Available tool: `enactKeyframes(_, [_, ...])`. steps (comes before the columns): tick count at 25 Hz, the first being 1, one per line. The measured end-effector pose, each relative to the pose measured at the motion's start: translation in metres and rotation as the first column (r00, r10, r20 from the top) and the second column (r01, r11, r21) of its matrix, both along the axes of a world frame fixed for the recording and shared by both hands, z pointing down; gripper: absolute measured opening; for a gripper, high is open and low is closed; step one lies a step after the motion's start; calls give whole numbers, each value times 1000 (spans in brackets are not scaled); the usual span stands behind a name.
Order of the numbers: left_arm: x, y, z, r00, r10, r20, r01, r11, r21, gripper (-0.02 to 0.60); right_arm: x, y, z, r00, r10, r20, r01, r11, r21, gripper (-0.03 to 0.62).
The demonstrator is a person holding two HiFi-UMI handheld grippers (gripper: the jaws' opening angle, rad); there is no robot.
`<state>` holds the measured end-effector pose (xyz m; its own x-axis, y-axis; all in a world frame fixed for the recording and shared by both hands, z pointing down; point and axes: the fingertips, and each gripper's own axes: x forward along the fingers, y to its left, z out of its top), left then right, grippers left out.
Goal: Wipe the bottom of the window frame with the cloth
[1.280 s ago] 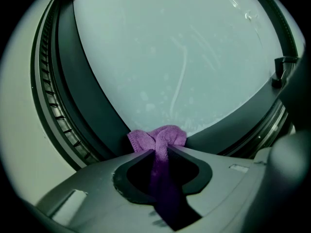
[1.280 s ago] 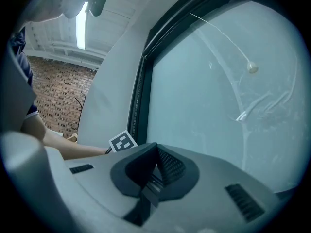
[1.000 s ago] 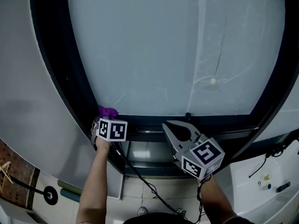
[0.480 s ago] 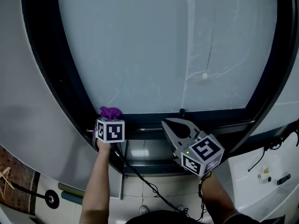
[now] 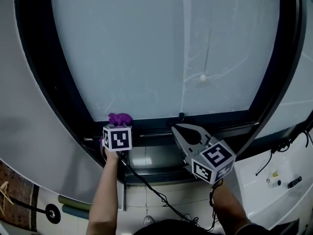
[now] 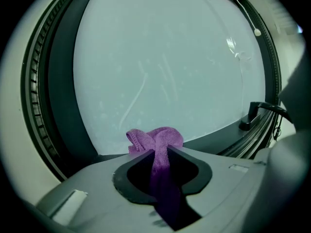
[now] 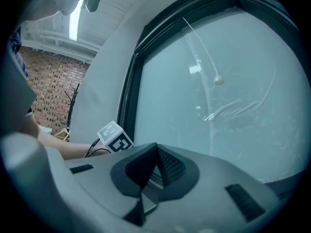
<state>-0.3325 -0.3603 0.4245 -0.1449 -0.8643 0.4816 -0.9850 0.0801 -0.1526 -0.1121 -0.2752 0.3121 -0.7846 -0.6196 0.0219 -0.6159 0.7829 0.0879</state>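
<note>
Looking down from the head view, I have the left gripper point(image 5: 117, 126) up at the near left corner of the window, with its marker cube facing me. Its fingers are clamped on the purple cloth point(image 5: 120, 118). In the left gripper view the cloth point(image 6: 155, 140) runs down between the closed fingers of that gripper point(image 6: 163, 148) and bunches out past the tips. The bunch sits at the left end of the bottom window frame point(image 5: 220, 121), right where the dark frame meets the frosted pane point(image 5: 161, 53). I cannot tell whether it presses on the frame or only hangs just above it.

My right gripper point(image 5: 178, 129) is near the middle of the bottom frame, well apart from the cloth, pointing up and left. In the right gripper view its fingers are drawn together at the tips point(image 7: 156, 147) with nothing between them, and the left gripper's cube shows beyond on the left.

A small dark latch point(image 5: 181, 116) stands on the frame just beyond the right gripper's tips. A thin cord with a bead point(image 5: 202, 77) hangs against the pane. A black cable point(image 5: 146, 185) trails down from the left gripper towards me.
</note>
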Motion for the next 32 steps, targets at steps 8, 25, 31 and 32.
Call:
enactKeyframes(8, [54, -10, 0, 994, 88, -72, -88, 996, -5, 84, 29, 3, -4, 998, 55, -11, -55, 998, 5, 14])
enactKeyframes(25, [149, -26, 0, 962, 225, -152, -229, 973, -6, 84, 87, 8, -7, 987, 159, -31, -159, 987, 10, 14])
enactKeyframes(31, [168, -29, 2, 950, 243, -196, -249, 969, -7, 84, 101, 9, -6, 983, 184, -25, -184, 983, 7, 14])
enactKeyframes(32, [168, -30, 3, 950, 235, -203, -241, 970, -5, 84, 103, 10, -6, 982, 187, -24, -187, 982, 8, 14])
